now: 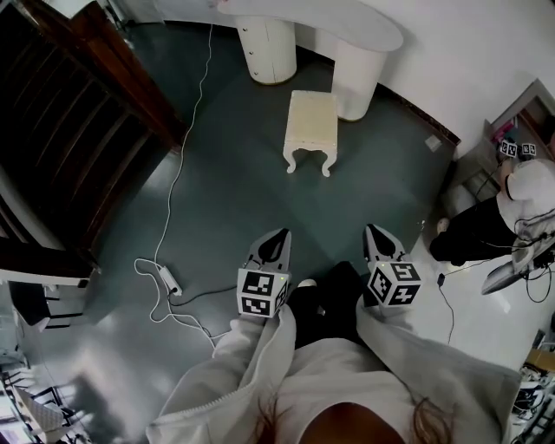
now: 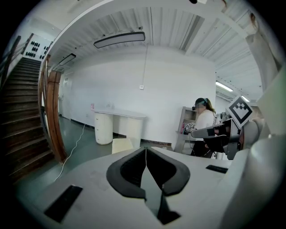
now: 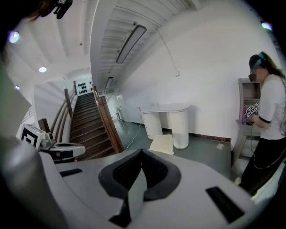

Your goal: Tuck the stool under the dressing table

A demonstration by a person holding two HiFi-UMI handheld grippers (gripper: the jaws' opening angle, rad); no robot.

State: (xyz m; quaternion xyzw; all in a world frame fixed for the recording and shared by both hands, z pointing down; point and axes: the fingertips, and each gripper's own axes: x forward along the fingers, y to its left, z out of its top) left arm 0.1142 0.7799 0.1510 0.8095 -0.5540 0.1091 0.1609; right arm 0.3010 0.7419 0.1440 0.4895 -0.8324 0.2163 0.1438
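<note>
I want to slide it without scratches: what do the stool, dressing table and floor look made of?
Stool: probably cream-painted wood, going by its carved curved legs; seat matte.
Dressing table: white painted or laminated board, smooth rounded pedestals.
Floor: dark grey, smooth, faintly glossy; perhaps vinyl or sealed concrete.

Open hall: wooden staircase [image 1: 69,121], dressing table [image 1: 347,22]
</note>
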